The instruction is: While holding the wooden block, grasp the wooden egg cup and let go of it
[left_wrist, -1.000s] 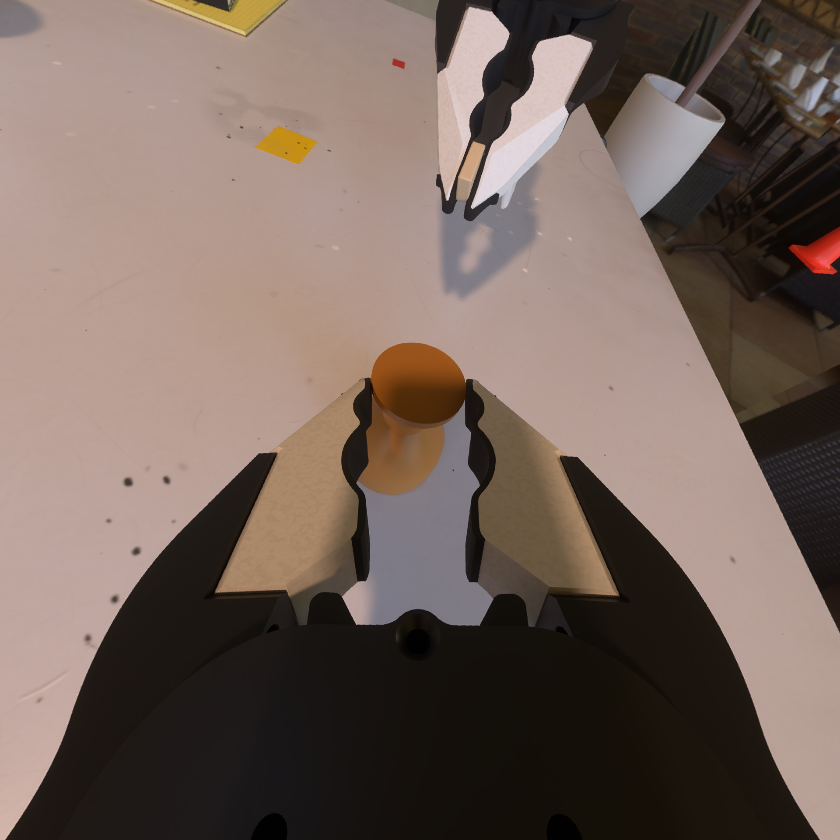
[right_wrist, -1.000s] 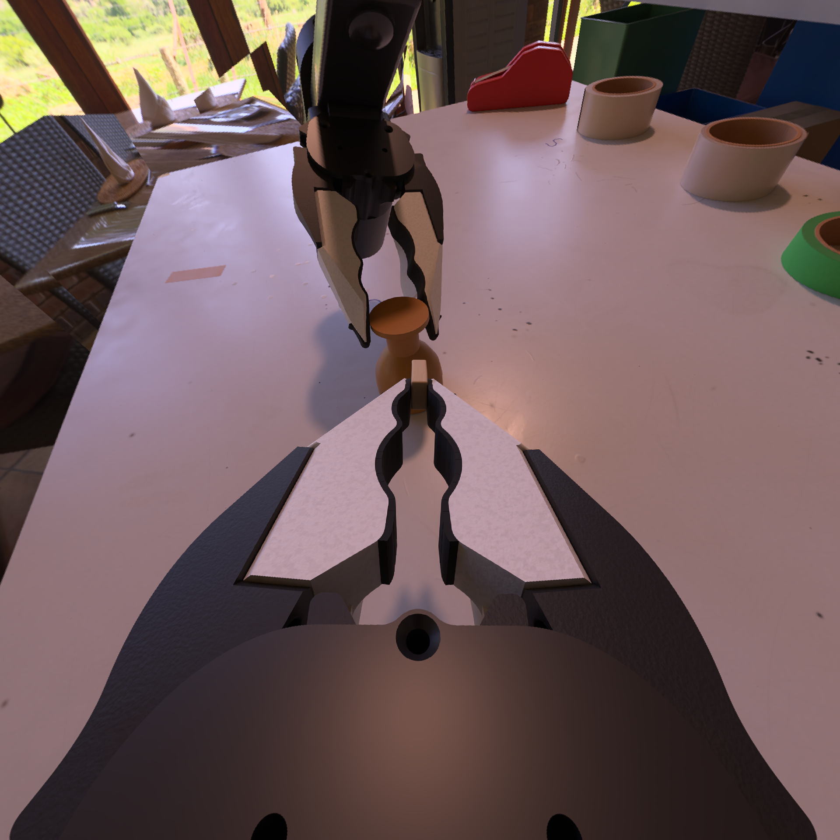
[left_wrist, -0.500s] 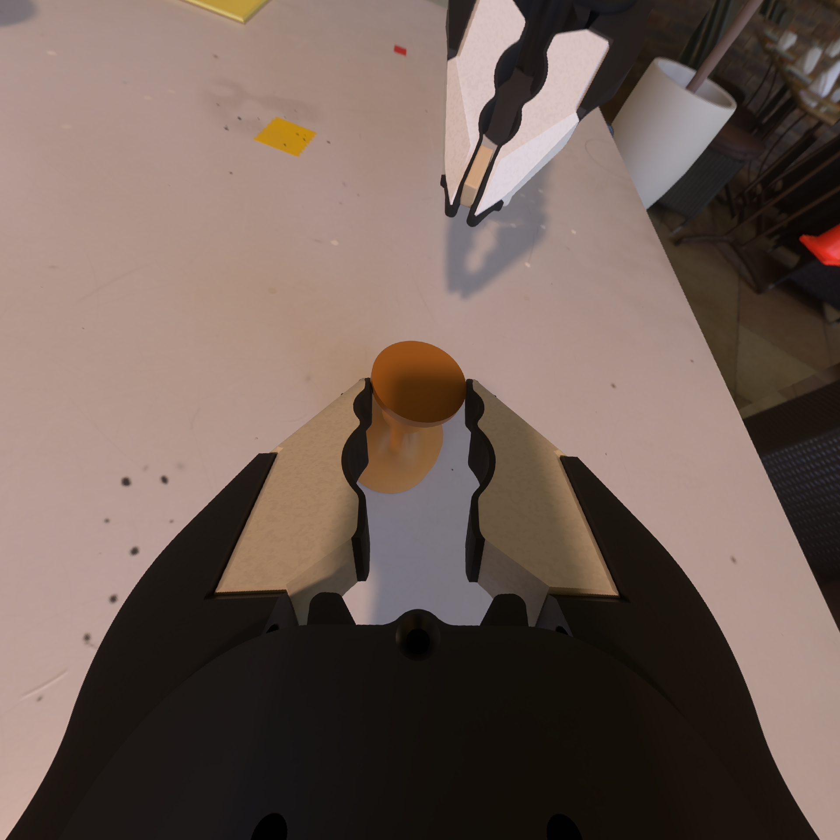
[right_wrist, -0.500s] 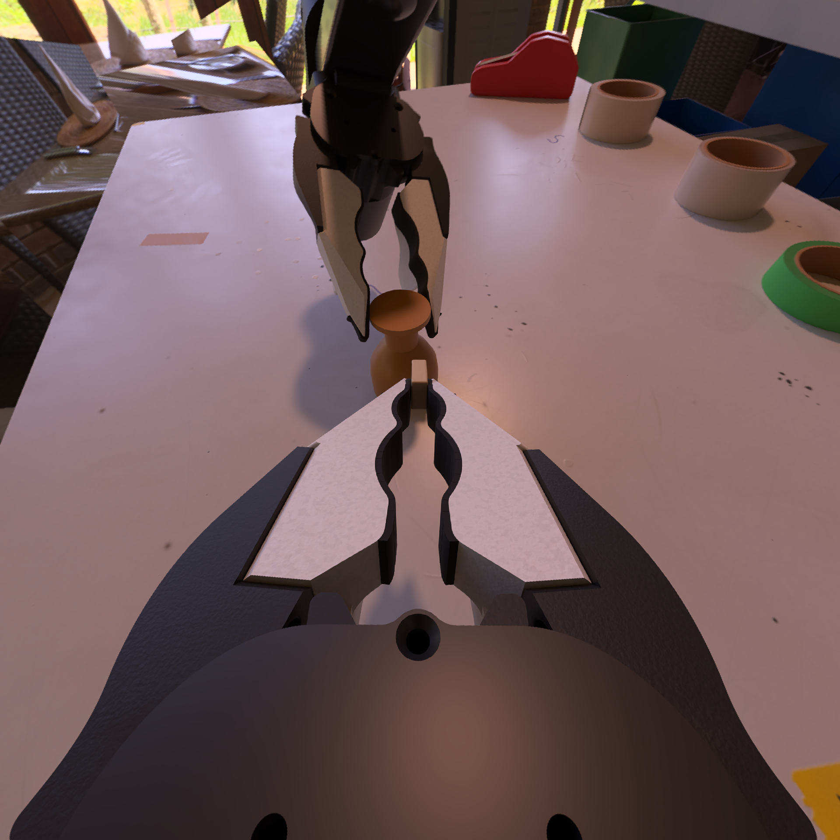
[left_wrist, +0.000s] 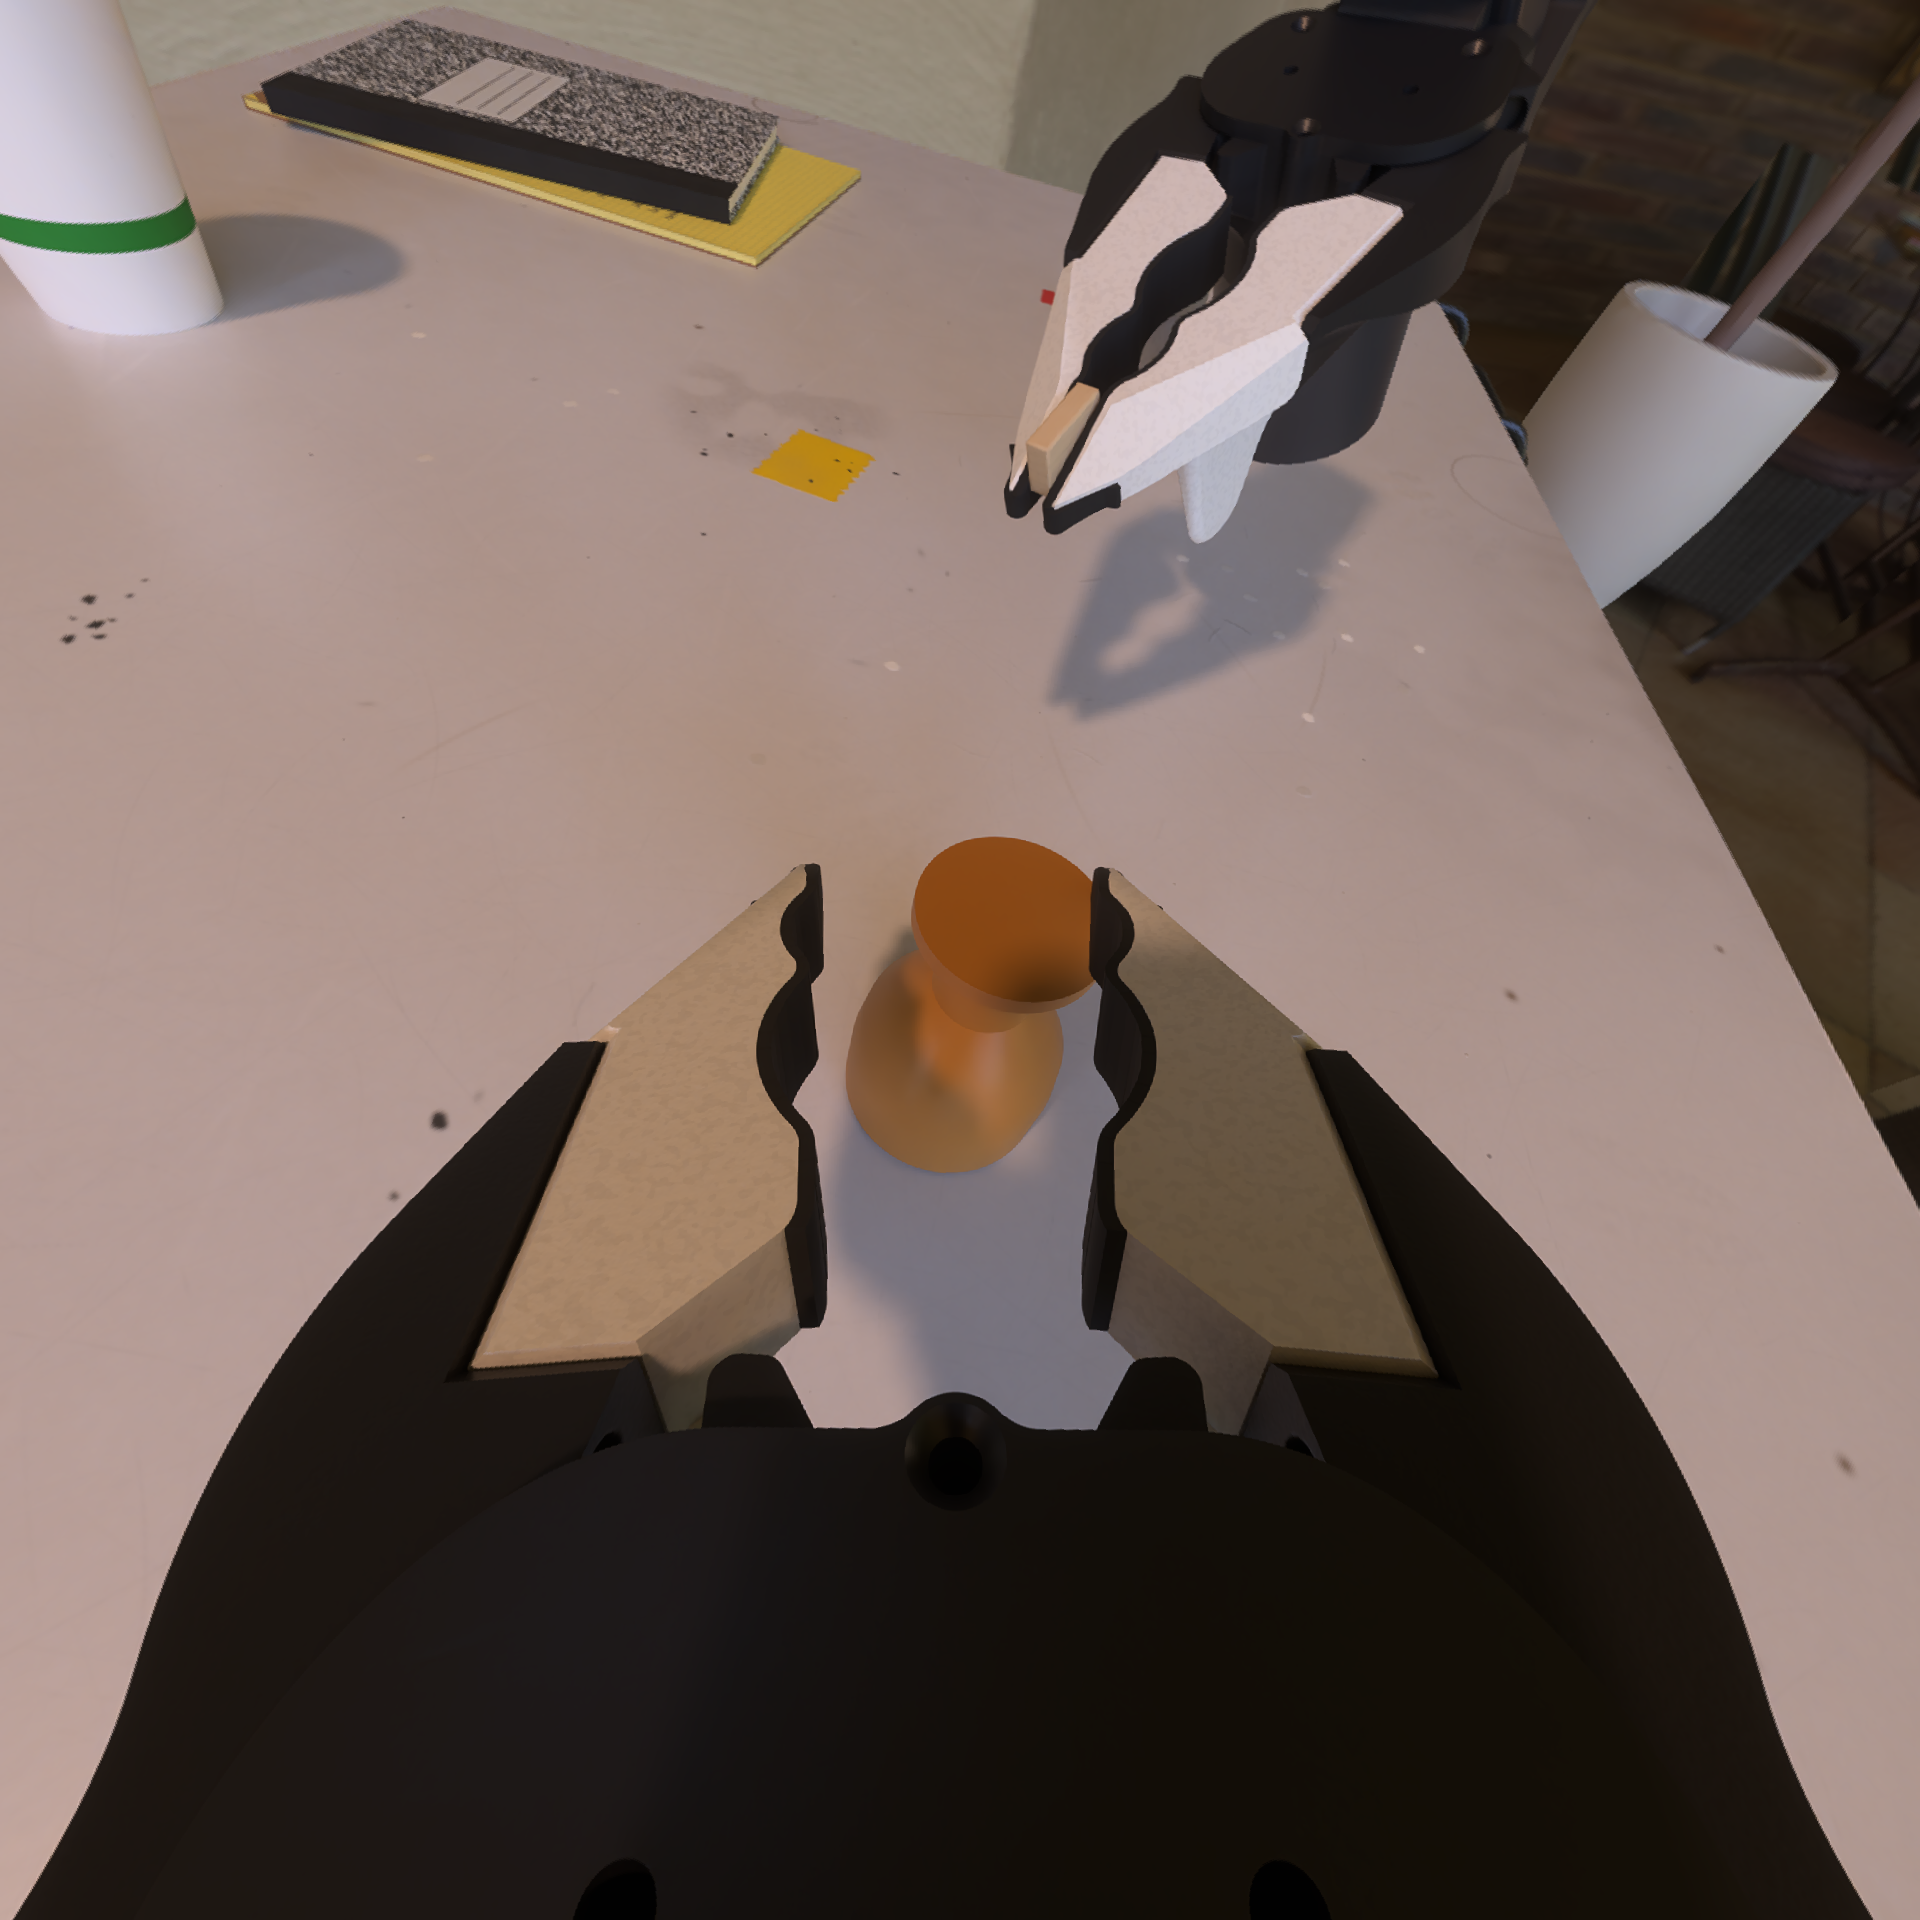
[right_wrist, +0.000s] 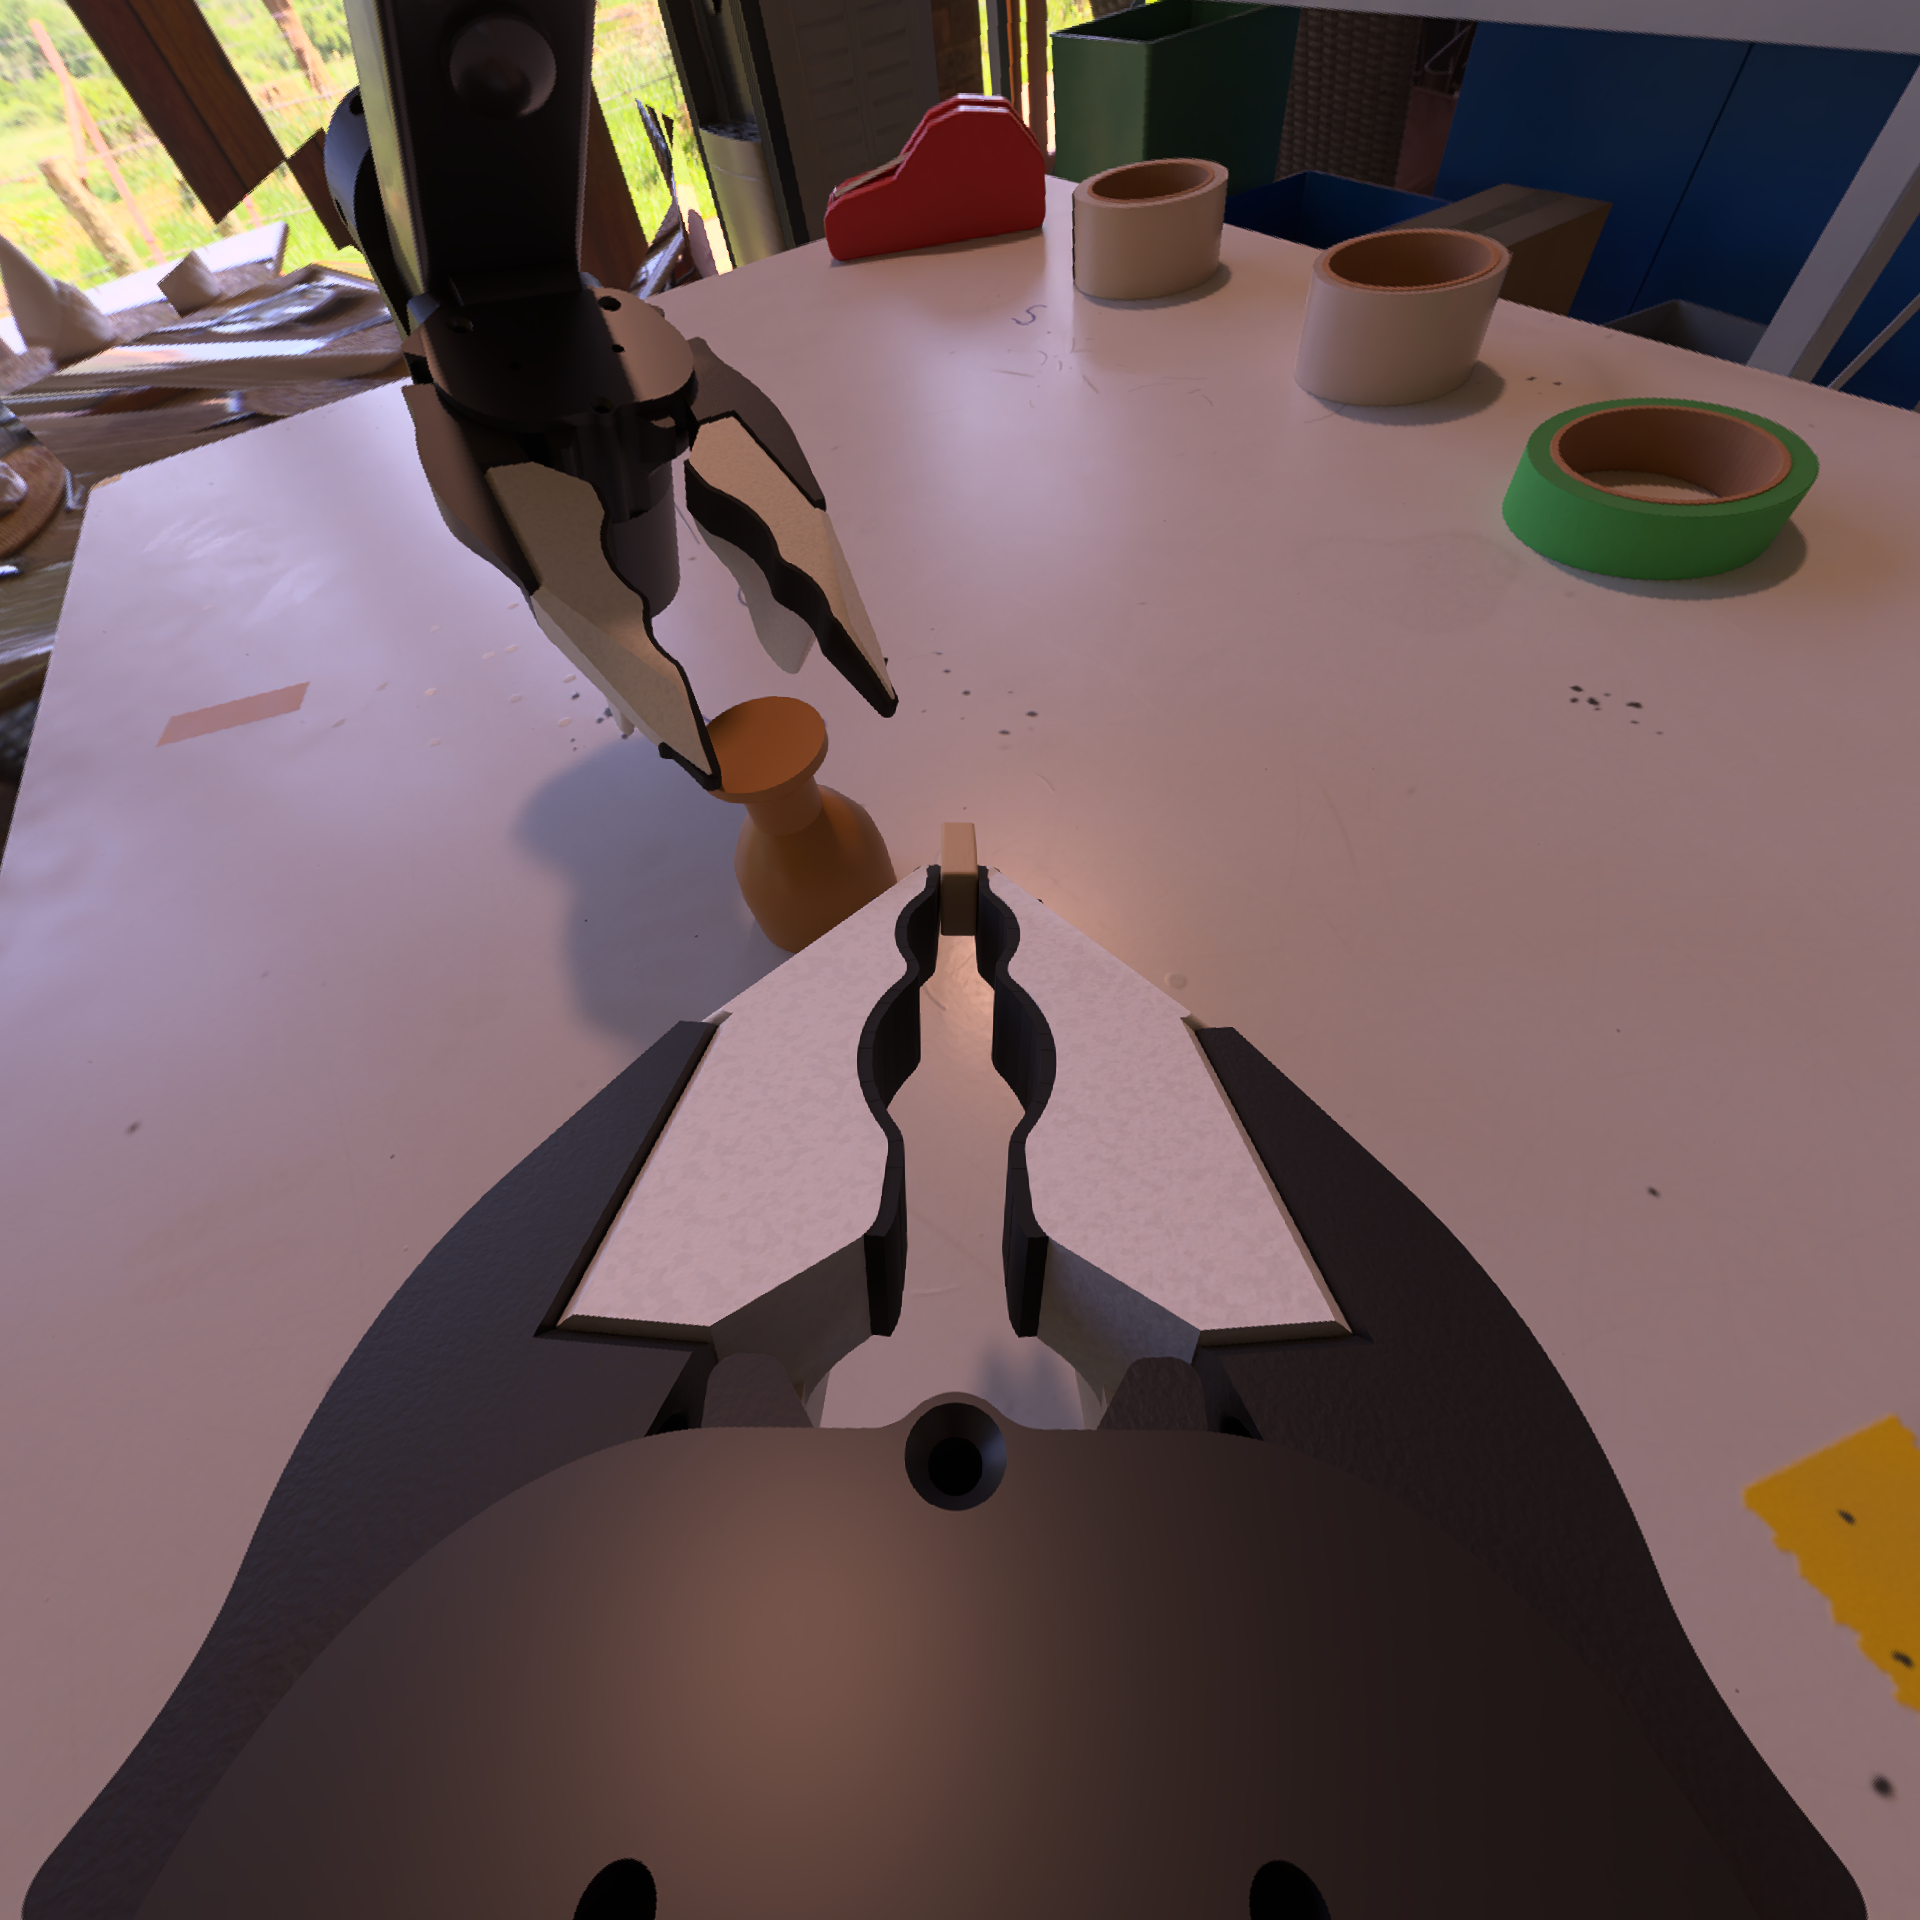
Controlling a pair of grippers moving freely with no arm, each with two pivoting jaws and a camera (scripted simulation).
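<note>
The brown wooden egg cup (left_wrist: 977, 997) sits upside down on the pale table (left_wrist: 416, 779), flat foot up and leaning. My left gripper (left_wrist: 956, 883) is open around it. The right fingertip (left_wrist: 1103, 935) touches the foot's edge and the left fingertip stands clear. From the right wrist view the left gripper (right_wrist: 792, 740) hangs over the egg cup (right_wrist: 800, 842), with one fingertip against the foot. My right gripper (right_wrist: 958, 878) is shut on the small pale wooden block (right_wrist: 958, 868), above the table just right of the cup. It also shows in the left wrist view (left_wrist: 1039, 507), holding the block (left_wrist: 1060, 426).
A speckled notebook on a yellow pad (left_wrist: 520, 114) and a white cone with a green band (left_wrist: 94, 187) stand at the far side. A red tape dispenser (right_wrist: 935, 197), two beige rolls (right_wrist: 1148, 223) and a green tape roll (right_wrist: 1662, 488) stand opposite. The table's edge (left_wrist: 1662, 831) runs along the right.
My left gripper's jaws have spread and it has drawn up and back from the egg cup, which now leans on the table. The right gripper has shifted sideways, still holding the block.
</note>
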